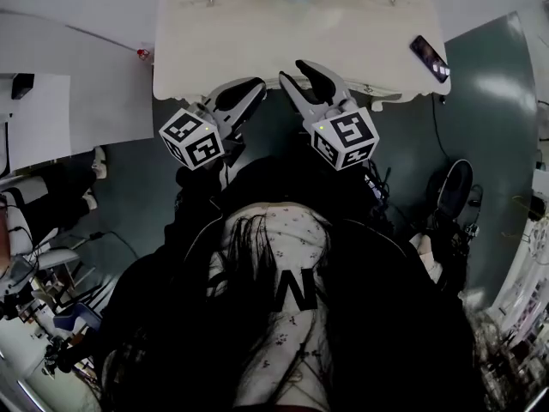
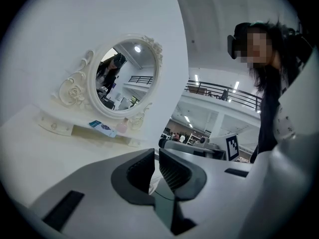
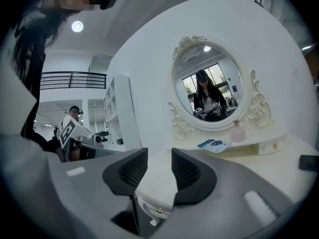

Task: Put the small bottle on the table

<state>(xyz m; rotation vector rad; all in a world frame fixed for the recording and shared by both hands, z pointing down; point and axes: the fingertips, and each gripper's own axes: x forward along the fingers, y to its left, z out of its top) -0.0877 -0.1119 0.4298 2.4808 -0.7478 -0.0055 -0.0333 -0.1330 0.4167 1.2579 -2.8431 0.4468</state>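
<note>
The small pink bottle (image 3: 238, 131) stands on the little shelf under the oval mirror (image 3: 212, 83) at the back of the cream dressing table (image 1: 300, 33). It also shows in the left gripper view, as a pale pink bottle (image 2: 122, 128) beside a blue leaflet (image 2: 103, 128). Both grippers hang in front of the table's near edge, well short of the bottle. My left gripper (image 1: 244, 93) (image 2: 156, 153) is shut with nothing between its jaws. My right gripper (image 1: 296, 74) (image 3: 159, 156) is open and empty, and the table's front edge shows through its gap.
A dark phone (image 1: 429, 58) (image 3: 309, 162) lies at the table's right edge. The blue leaflet (image 3: 213, 144) lies on the shelf left of the bottle. White desks stand to the left, and cables and a round fan (image 1: 455, 187) sit on the floor at right.
</note>
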